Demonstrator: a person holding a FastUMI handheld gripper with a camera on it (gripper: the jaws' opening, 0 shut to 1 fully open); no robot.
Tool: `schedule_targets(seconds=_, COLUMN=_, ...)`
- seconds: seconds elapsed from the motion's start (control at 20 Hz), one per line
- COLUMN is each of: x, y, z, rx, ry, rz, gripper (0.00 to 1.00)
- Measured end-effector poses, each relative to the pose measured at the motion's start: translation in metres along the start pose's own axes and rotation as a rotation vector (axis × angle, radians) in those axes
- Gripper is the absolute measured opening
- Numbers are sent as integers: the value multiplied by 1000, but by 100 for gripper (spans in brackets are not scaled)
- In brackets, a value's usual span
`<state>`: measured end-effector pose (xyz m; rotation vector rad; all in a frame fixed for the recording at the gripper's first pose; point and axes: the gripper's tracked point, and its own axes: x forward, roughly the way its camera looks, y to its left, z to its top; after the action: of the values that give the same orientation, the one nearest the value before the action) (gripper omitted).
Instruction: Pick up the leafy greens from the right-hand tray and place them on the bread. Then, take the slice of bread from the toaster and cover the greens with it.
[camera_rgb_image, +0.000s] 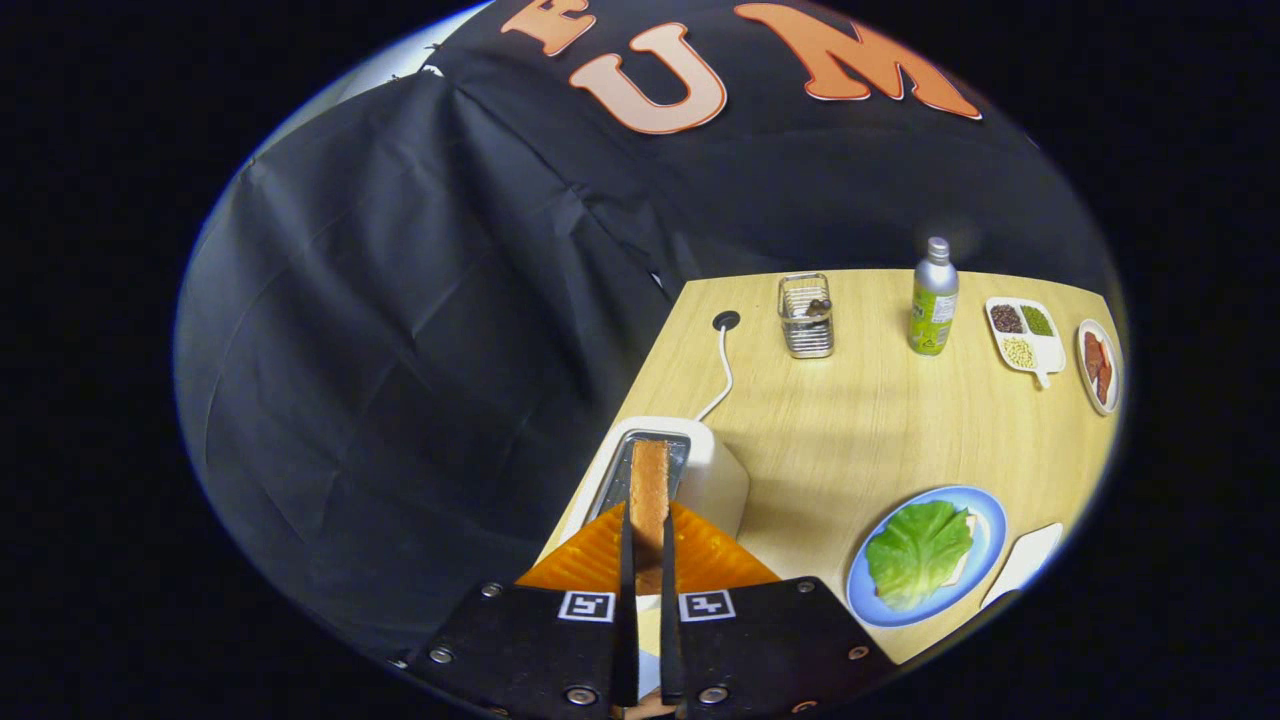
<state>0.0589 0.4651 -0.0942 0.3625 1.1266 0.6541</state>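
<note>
Jaws pinching bread slice in white toaster, wooden table, black cloth wall behind

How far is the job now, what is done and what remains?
Done: the leafy greens lie on the bread on the blue plate. In hand: the gripper has both fingers pressed on the bread slice standing in the toaster. Left: lift it out and cover the greens.

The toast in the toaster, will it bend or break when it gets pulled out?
The toast looks browned and stands straight, so it is probably stiff. It is thin, so a hard squeeze might crack it. The gripper pinches it on both faces, which should hold.
</note>
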Motion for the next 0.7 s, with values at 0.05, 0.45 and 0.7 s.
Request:
schedule_targets(seconds=0.05, x=-2, y=-9, z=-2, rx=16, ry=0, rz=5, gripper=9)
schedule_targets(seconds=0.45, x=-28, y=-80, z=-26, rx=66, ry=-26, rz=10, gripper=9)
schedule_targets(seconds=0.7, x=-37, y=-124, z=-38, rx=101, ry=-43, rz=-5, gripper=9)
